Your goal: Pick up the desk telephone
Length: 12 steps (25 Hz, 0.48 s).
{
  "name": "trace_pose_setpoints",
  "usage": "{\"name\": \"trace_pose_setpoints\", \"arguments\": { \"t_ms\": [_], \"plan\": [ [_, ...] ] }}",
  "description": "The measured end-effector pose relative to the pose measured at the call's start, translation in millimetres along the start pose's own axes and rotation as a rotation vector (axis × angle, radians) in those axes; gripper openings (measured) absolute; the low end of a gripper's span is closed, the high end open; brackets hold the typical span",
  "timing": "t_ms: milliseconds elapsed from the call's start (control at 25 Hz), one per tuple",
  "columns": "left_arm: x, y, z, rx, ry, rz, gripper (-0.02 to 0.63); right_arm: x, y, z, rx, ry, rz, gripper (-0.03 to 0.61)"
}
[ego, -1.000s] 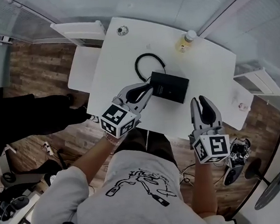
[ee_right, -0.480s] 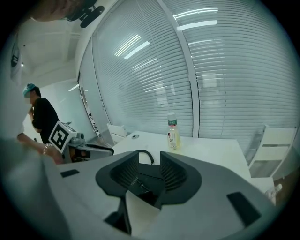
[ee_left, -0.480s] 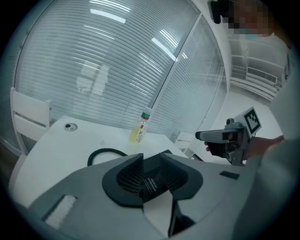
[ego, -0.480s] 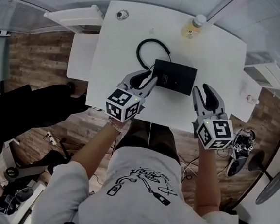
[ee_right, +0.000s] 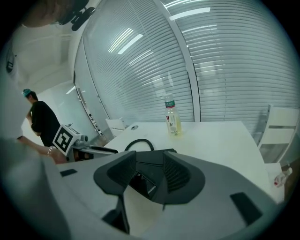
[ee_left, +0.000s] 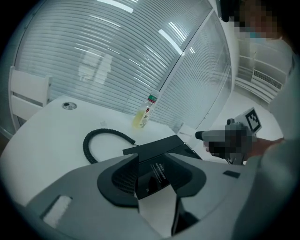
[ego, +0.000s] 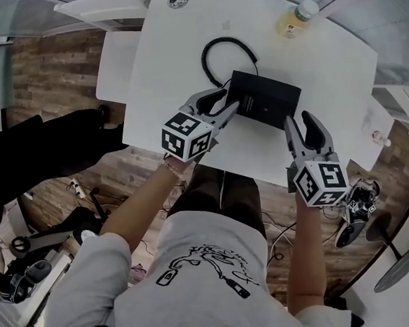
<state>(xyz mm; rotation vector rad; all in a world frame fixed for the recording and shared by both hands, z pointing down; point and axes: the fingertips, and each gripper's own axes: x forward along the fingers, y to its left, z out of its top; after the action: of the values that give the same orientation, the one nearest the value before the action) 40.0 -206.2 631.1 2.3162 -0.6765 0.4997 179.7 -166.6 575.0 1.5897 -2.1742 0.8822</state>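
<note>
both hand-held grippers have dropped toward the white bench [ego: 163,92] over the last second, and their jaws, nearly together a moment ago, have just been opening. the left hand-held gripper [ego: 225,102] now sits at the near left edge of the desk telephone [ego: 266,98]. this is a flat black unit lying in the middle of the bench, with its coiled cord [ego: 205,59] looping off toward the far side. in the left gripper view the jaws stand moderately apart with the telephone's near corner showing in the gap, but the pads are not pressing on it. the right hand-held gripper [ego: 300,121] has come down just beside the telephone's near right corner. its jaws are likewise parted and hold nothing, and the black body lies in line between them in the right gripper view. whether either tip already touches the casing i cannot tell from above. a yellowish bottle [ego: 296,19] stands well apart at the far edge, out of the way. my reading is that the approach is ending: the telephone lies flat on the bench, flanked on two sides, and the lift has not begun. the next move seems to be sliding each open pair over an edge of the housing and closing both evenly. a one-sided grip would likely tip the flat body or drag the cord.
</note>
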Motion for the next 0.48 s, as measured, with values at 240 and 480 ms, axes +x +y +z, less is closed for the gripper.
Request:
{"name": "trace_pose_setpoints", "arguments": {
  "t_ms": [240, 480],
  "plan": [
    [14, 13, -19, -0.051, 0.03, -0.01, 0.178, 16, -8, -17, 0.028, 0.019, 0.009, 0.169],
    [26, 20, -35, -0.107, 0.059, -0.014, 0.192, 28, -14, -32, 0.054, 0.054, 0.022, 0.187]
  ]
}}
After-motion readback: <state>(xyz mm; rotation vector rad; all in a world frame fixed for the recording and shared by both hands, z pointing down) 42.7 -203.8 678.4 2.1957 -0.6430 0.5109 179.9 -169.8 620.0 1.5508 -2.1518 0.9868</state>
